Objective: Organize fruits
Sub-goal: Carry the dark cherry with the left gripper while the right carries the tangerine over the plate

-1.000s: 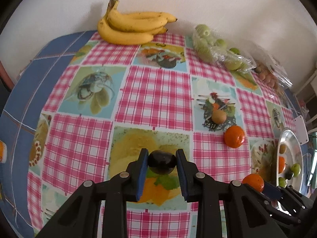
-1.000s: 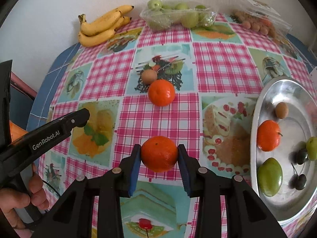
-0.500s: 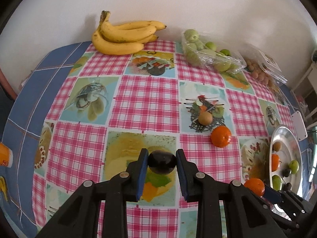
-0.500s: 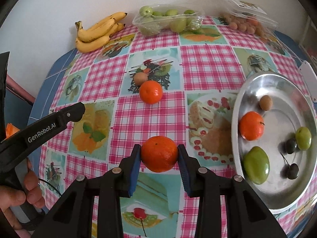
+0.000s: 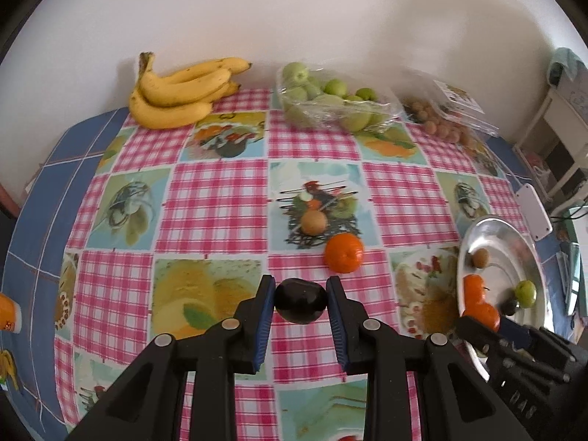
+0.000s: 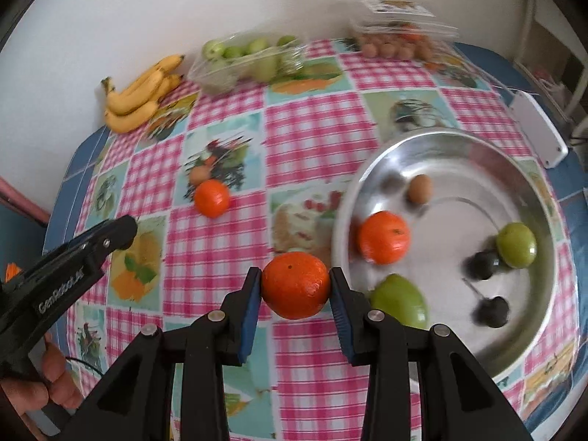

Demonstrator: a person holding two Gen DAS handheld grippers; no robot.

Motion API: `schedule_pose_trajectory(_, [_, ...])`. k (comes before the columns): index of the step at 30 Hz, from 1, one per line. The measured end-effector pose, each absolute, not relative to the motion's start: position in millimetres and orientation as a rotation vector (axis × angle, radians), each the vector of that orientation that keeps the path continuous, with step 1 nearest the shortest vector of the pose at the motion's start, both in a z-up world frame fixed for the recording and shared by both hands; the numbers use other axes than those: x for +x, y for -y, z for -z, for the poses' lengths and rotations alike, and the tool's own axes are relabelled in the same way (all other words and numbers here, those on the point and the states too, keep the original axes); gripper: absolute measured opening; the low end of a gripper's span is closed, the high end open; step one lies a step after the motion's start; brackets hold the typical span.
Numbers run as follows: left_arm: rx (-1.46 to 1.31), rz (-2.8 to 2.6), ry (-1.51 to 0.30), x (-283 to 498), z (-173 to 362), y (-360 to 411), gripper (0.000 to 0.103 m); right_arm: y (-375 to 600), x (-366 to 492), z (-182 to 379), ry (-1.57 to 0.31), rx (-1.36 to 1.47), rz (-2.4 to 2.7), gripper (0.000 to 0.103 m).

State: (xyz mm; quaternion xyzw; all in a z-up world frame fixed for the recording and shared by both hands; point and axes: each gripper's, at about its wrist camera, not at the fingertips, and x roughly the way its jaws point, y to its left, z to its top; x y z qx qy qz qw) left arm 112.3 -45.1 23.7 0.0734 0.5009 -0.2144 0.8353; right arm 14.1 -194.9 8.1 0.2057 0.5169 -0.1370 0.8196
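My left gripper [image 5: 301,303] is shut on a dark plum [image 5: 301,300], held above the checked tablecloth. My right gripper [image 6: 296,286] is shut on an orange [image 6: 296,284], just left of the round metal tray [image 6: 544,217]. The tray holds another orange [image 6: 384,237], a small brown fruit [image 6: 420,188], two green fruits [image 6: 516,244] [image 6: 400,299] and dark plums [image 6: 490,310]. A loose orange [image 5: 343,253] and a brown fruit [image 5: 313,221] lie on the cloth. In the left wrist view the right gripper [image 5: 481,318] shows with its orange beside the tray [image 5: 529,242].
Bananas [image 5: 176,92], a bag of green fruit [image 5: 330,99] and a clear box of small brown fruit [image 5: 441,117] line the far wall. A white flat device [image 6: 536,130] lies beyond the tray. A hand [image 6: 47,382] holds the left gripper's handle at the lower left.
Both grippers have risen and moved right toward the tray with their fruit still gripped. The tray now fills more of the right wrist view.
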Motion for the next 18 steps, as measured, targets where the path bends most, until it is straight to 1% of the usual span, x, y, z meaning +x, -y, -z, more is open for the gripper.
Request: schedule_pose_trajectory(18, [0.269,0.602,-1.027,65.6,-33.8,113.3,0.030,287.6,-37.6,-27.5,-0.999,0.604,0.485,0.038])
